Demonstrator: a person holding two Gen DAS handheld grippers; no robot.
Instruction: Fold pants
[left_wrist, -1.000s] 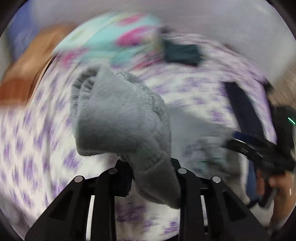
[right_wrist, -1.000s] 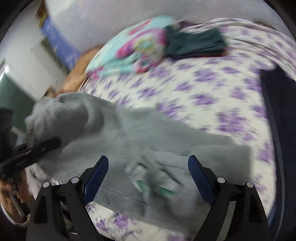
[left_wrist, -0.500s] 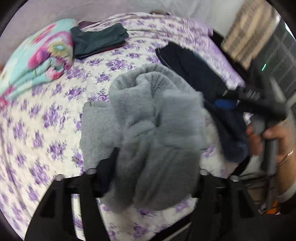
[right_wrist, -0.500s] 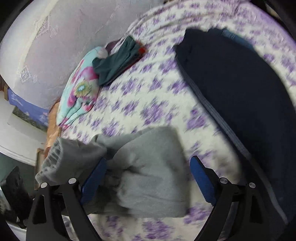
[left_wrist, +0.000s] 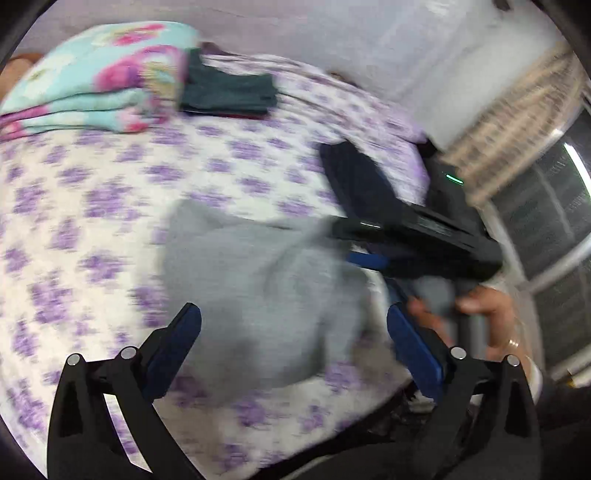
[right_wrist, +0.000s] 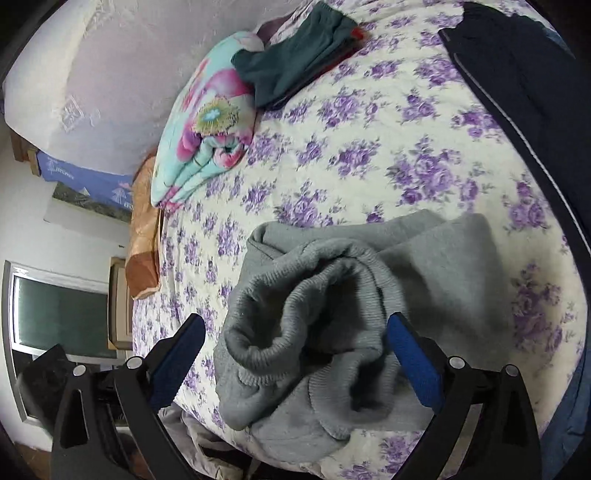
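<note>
A: Where are the grey knitted pants (right_wrist: 354, 325), and which way do they run?

B: They lie bunched on the white bed sheet with purple flowers (right_wrist: 369, 155), near its front edge. In the right wrist view the ribbed waistband gapes toward the camera, and the flatter legs stretch away to the right, so the long axis runs roughly left to right across the bed.

A: And the tongs?

B: The right gripper (right_wrist: 295, 354) has its jaws opening; the blue pads stand on either side of the waistband without pressing it. The left gripper (left_wrist: 293, 343) is opening too, its pads clear of the cloth, with the grey heap between and beyond them.

A: What is around them?

B: A dark navy garment (right_wrist: 524, 74) lies along the right side of the bed, well apart from the pants. At the far end sit a folded turquoise blanket with pink flowers (right_wrist: 203, 122) and folded dark green clothes (right_wrist: 295, 62), touching each other.

A: Do the views differ?

B: The left view is blurred, yet it alone shows the right gripper from the side, just over the pants' right edge, and the person's hand (left_wrist: 480, 314) on its handle. The right view alone shows the waistband's ribs sharply.
</note>
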